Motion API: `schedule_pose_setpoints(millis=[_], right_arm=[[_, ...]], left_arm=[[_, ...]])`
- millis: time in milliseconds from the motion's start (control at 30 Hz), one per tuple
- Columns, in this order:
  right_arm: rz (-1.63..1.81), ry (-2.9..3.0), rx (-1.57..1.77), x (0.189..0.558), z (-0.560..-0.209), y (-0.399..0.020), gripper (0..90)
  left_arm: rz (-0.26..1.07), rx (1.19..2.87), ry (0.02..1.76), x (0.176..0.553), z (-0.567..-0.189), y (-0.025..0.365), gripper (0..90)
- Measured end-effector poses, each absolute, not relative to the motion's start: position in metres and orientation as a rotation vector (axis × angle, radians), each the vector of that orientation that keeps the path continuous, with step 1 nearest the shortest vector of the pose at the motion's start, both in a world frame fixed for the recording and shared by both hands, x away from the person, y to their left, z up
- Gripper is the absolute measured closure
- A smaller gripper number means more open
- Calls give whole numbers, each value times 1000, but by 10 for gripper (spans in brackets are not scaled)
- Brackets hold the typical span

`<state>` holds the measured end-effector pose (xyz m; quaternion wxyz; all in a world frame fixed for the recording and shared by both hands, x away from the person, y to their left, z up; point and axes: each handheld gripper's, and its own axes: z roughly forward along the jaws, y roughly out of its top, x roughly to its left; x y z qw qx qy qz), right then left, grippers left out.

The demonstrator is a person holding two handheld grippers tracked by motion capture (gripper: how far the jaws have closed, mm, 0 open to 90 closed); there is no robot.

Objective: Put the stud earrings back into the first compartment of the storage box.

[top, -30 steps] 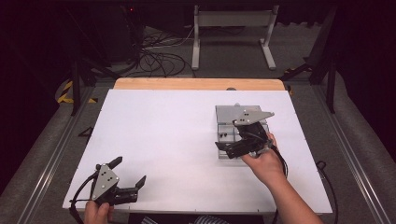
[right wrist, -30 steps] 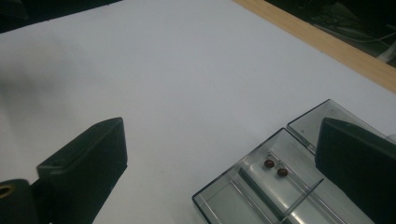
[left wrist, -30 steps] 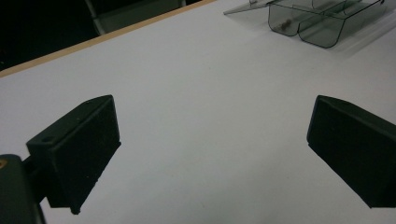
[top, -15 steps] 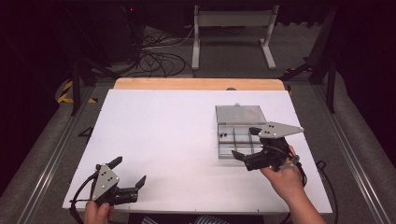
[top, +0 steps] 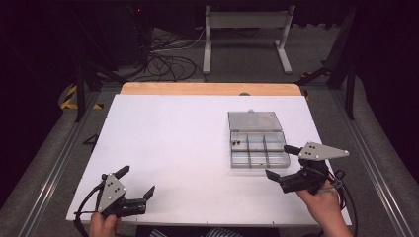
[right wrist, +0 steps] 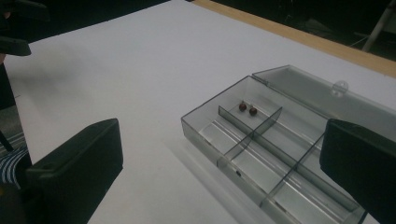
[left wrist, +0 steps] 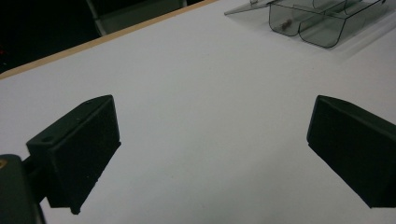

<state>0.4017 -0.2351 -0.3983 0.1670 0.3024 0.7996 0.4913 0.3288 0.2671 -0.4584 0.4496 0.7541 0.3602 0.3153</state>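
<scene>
- While hovering wide-jawed at five o'clock, right gripper (top: 282,163) is facing the open organizer box (top: 258,148); two beads (right wrist: 248,108) inside.
- Left gripper (top: 136,181), seven o'clock, is idling, jaws wide.
- Next move, likely: closing lid (top: 254,120).

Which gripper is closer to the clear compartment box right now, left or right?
Right. The right gripper sits open just off the compartment box's near right corner, not touching it. The left gripper is open at the table's near left corner, far away.
</scene>
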Motion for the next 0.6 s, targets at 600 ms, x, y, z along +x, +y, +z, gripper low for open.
schedule_pose_setpoints(millis=[600], right_arm=[[1342, 2272, 935, 393, -459, -260, 0]], left_arm=[[779, 1863, 898, 329, -459, 267, 30]])
